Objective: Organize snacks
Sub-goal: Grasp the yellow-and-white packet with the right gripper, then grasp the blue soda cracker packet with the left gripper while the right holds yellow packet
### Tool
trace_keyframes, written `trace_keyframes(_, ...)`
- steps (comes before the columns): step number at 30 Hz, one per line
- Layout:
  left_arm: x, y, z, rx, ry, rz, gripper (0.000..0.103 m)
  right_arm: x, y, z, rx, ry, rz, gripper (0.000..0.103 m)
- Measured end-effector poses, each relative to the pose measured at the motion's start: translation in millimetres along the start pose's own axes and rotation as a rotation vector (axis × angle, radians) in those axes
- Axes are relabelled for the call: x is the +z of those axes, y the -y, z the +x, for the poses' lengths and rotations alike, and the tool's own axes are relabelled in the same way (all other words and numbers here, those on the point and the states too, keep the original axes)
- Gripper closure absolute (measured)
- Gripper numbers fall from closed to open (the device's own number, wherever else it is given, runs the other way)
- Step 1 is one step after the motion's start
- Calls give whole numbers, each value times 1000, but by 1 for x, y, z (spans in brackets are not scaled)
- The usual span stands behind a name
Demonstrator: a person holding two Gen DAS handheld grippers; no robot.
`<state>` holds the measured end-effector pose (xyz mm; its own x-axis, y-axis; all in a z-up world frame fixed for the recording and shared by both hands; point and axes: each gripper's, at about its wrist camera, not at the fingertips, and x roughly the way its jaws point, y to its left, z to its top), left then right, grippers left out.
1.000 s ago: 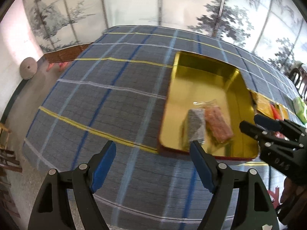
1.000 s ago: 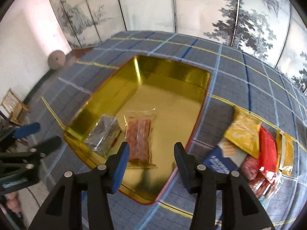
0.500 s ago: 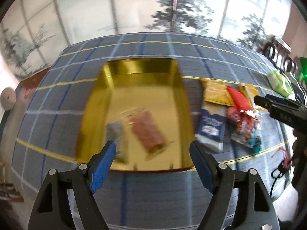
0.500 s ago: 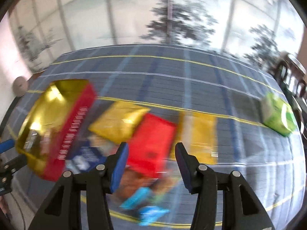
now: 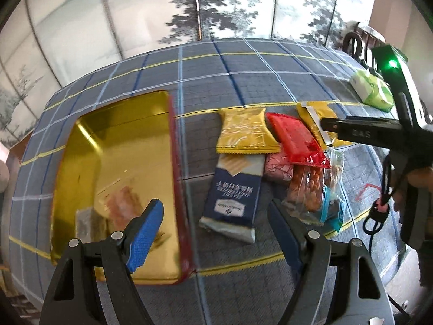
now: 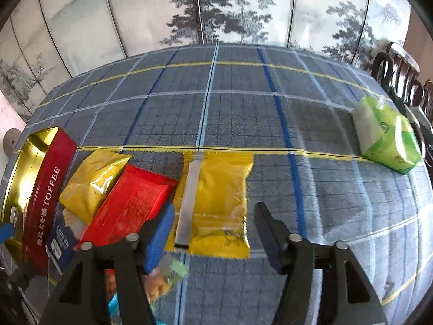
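A gold tin with red walls (image 5: 173,146) (image 6: 46,189) lies on the checked cloth and holds an orange packet (image 5: 123,203) and a grey packet (image 5: 86,220). To its right lies a pile of snacks: a gold pouch (image 5: 246,132) (image 6: 92,187), a red packet (image 5: 297,140) (image 6: 130,205), a navy packet (image 5: 234,192), a clear bag of nuts (image 5: 311,189) and a yellow packet (image 6: 216,203). My left gripper (image 5: 213,222) is open above the navy packet. My right gripper (image 6: 212,233) hovers over the yellow packet, its jaws opening, nothing pressed between them; it shows at the right (image 5: 360,132).
A green tissue pack (image 6: 387,135) (image 5: 372,89) lies far right near the table edge. Dark chair backs (image 6: 406,78) stand beyond it. A painted folding screen (image 6: 216,8) runs behind the table. Bare cloth (image 6: 243,103) stretches behind the snacks.
Both grippers have swept right, from over the tin to over the snack pile. The right jaws have spread wider. The left jaws stay as wide as before.
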<state>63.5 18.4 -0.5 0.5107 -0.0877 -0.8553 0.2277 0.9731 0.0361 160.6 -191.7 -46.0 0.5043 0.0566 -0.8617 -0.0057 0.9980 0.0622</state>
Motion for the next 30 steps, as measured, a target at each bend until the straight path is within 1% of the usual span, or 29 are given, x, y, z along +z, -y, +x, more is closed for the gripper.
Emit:
trace_keyframes(4,5,7,11,-1,-10,18,27,4,-5,14,-6,-27,0,36)
trace_keyframes(7,8,12,16,24,4,44,27,5,-8,25,-20,-61,-13,35)
trace_keyframes(11,12,17,22,11,-2,57,27,5,-10,26,-19,-35,-44,35)
trace_keyframes(13,13,20,25,9,-6,63,27,3,-6,25,-14,-23,-50,36)
trace_keyframes(19,14,22,35,-10,-27,58,27,-8,14,19,-37,11,-83,39)
trace_keyframes(24,13,19,44,-46,-60,52,28,-20,37,12,-43,28,-59,38)
trace_keyframes(27,13,22,51,-43,-73,65,30,-25,44,10,-44,42,-53,38)
trace_keyframes(30,16,23,58,-41,-81,70,30,-27,45,9,-48,52,-48,38)
